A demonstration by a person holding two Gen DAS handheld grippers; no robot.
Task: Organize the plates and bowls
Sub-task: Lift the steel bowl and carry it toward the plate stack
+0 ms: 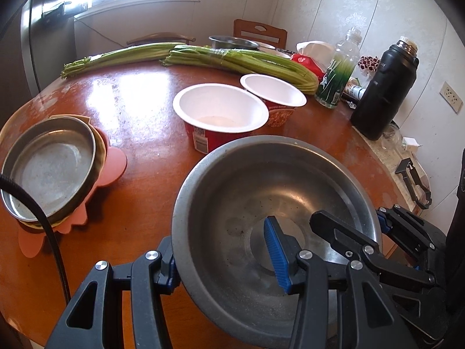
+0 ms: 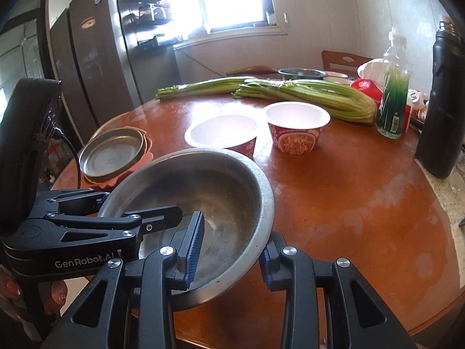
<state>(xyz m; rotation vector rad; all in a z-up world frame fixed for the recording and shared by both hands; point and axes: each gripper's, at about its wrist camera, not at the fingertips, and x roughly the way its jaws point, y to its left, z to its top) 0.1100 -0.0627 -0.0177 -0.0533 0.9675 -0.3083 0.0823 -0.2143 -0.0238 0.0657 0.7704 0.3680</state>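
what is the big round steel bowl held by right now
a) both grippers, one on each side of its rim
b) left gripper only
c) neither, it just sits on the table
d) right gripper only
a: the large round stainless steel bowl has the left gripper clamped over one side of its rim and the right gripper clamped over the opposite side, each with one blue pad inside the bowl and one outside.

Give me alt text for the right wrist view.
Two hand-held grippers, right and left, clamp the rim of a steel bowl over a round wooden table; behind sit two noodle cups and celery.
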